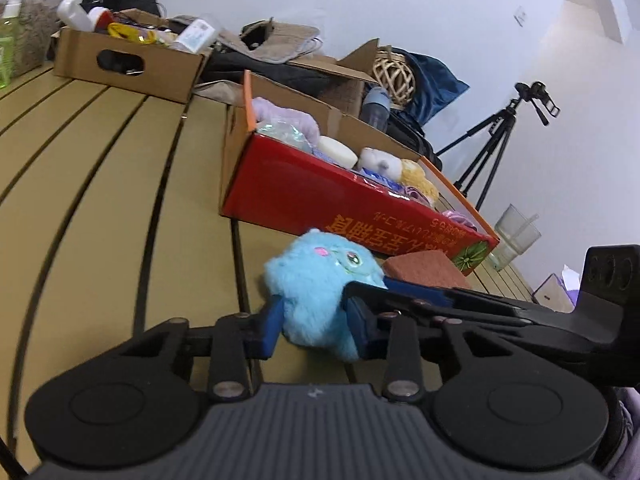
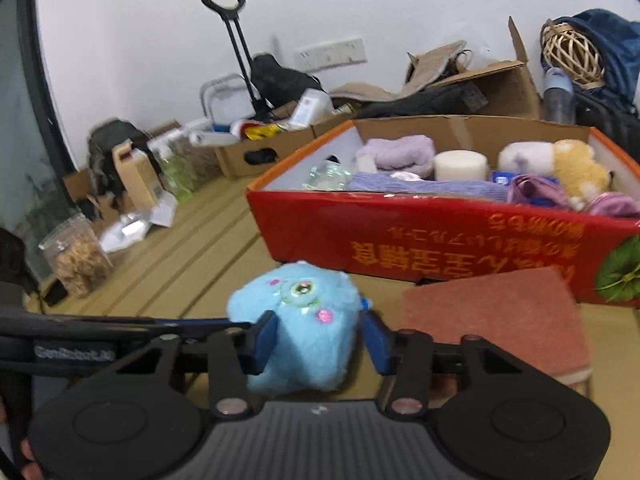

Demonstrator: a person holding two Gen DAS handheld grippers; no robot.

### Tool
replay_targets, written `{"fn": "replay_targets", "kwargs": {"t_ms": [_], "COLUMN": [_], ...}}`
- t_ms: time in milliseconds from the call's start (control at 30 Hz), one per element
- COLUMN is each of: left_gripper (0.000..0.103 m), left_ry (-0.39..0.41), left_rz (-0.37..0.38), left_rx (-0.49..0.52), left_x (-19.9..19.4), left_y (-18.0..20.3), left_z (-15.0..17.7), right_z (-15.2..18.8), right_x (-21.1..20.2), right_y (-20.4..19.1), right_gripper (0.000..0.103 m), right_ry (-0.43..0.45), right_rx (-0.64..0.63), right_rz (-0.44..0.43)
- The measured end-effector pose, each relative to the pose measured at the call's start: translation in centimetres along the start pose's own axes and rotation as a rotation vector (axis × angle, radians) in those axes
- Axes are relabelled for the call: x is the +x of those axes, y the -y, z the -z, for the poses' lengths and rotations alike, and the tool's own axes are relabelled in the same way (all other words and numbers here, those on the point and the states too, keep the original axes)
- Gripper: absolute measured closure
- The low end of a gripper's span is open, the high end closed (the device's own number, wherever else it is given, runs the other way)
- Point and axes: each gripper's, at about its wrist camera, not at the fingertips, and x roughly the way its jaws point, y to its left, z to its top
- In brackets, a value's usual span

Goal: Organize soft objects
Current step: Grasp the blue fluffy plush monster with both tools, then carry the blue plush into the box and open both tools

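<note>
A fluffy light-blue plush toy (image 1: pixel 316 292) lies on the slatted wooden table in front of a red cardboard box (image 1: pixel 320 196). My left gripper (image 1: pixel 316 320) has a blue pad on each side of the plush and presses its fur. My right gripper (image 2: pixel 316 336) also straddles the same plush (image 2: pixel 300 320), pads touching both sides. The red box (image 2: pixel 440 240) holds several soft things: a lilac towel (image 2: pixel 400 152), a white foam cylinder (image 2: pixel 460 166), a yellow plush (image 2: pixel 576 168). A reddish sponge pad (image 2: pixel 496 316) lies right of the plush.
A brown cardboard box (image 1: pixel 128 60) of bottles and clutter stands at the back left. A tripod (image 1: pixel 500 140) and clear cups (image 1: pixel 514 236) are at the right. In the right wrist view a snack jar (image 2: pixel 76 256) and cartons (image 2: pixel 140 176) line the left edge.
</note>
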Motion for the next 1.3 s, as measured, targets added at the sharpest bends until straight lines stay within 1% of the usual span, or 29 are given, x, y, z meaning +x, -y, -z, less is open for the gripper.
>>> {"fn": "replay_targets", "kwargs": {"t_ms": [67, 133, 233, 300, 367, 467, 600, 667, 733, 767, 833, 900, 967, 1033, 1100, 1167, 1200, 1267, 1300], "left_gripper": [0.074, 0.079, 0.079, 0.079, 0.079, 0.079, 0.079, 0.079, 0.079, 0.079, 0.079, 0.079, 0.079, 0.079, 0.079, 0.079, 0.079, 0.079, 0.079], "left_ry": [0.007, 0.001, -0.006, -0.004, 0.016, 0.039, 0.074, 0.101, 0.125, 0.126, 0.110, 0.106, 0.087, 0.045, 0.005, -0.045, -0.074, -0.125, -0.152], "left_rz": [-0.001, 0.002, 0.010, 0.023, 0.029, 0.043, 0.070, 0.087, 0.117, 0.133, 0.152, 0.157, 0.158, 0.143, 0.121, 0.099, 0.076, 0.044, 0.019], "left_rx": [0.015, 0.001, -0.007, 0.023, 0.061, 0.087, 0.114, 0.130, 0.132, 0.122, 0.100, 0.104, 0.103, 0.072, 0.059, 0.045, 0.024, -0.011, -0.038], "left_x": [0.1, 0.3, 0.3, 0.0, -0.8, -1.8, -2.8, -3.4, -4.1, -4.2, -3.7, -2.6, -0.6, 2.4, 5.5, 8.7, 10.7, 13.8, 15.4], "left_y": [0.1, -0.2, -0.1, 0.6, 1.2, 1.7, 2.6, 3.4, 4.4, 4.9, 5.7, 6.6, 7.1, 7.5, 7.5, 6.7, 6.0, 4.5, 3.7], "left_z": [0.1, -0.1, -0.3, -0.1, 0.1, 0.4, 0.9, 0.9, 0.3, -0.3, -2.2, -4.7, -7.3, -10.0, -12.4, -14.5, -15.4, -16.0, -16.1], "right_z": [0.2, 0.1, 0.1, 0.3, 0.6, 0.9, 1.3, 1.1, 0.5, -0.1, -1.7, -3.9, -6.6, -9.4, -11.6, -13.7, -14.7, -15.8, -15.9], "right_x": [-0.1, -0.1, -0.4, -0.9, -1.7, -3.0, -4.6, -5.9, -7.5, -8.4, -9.4, -9.4, -8.6, -7.1, -4.9, -2.0, 0.1, 3.7, 5.6], "right_y": [-0.2, 0.3, 0.8, 0.6, 0.1, -0.7, -0.9, -1.0, -1.1, -1.1, -0.4, 1.0, 3.1, 5.5, 7.5, 9.8, 11.1, 12.8, 13.3], "right_gripper": [0.066, 0.068, 0.069, 0.069, 0.069, 0.069, 0.069, 0.069, 0.069, 0.069, 0.069, 0.069, 0.070, 0.070, 0.070, 0.070, 0.070, 0.069, 0.071], "right_ry": [0.011, 0.016, 0.028, 0.045, 0.065, 0.091, 0.119, 0.148, 0.183, 0.206, 0.224, 0.215, 0.198, 0.181, 0.143, 0.075, 0.019, -0.052, -0.090], "right_rx": [-0.015, 0.013, 0.036, 0.029, 0.005, -0.030, -0.031, -0.022, -0.026, -0.029, -0.025, -0.008, 0.043, 0.103, 0.141, 0.185, 0.202, 0.201, 0.179], "right_rz": [0.000, -0.017, -0.035, -0.015, -0.005, 0.000, -0.001, 0.003, 0.011, 0.016, 0.016, 0.016, 0.006, 0.016, 0.042, 0.052, 0.056, 0.075, 0.109]}}
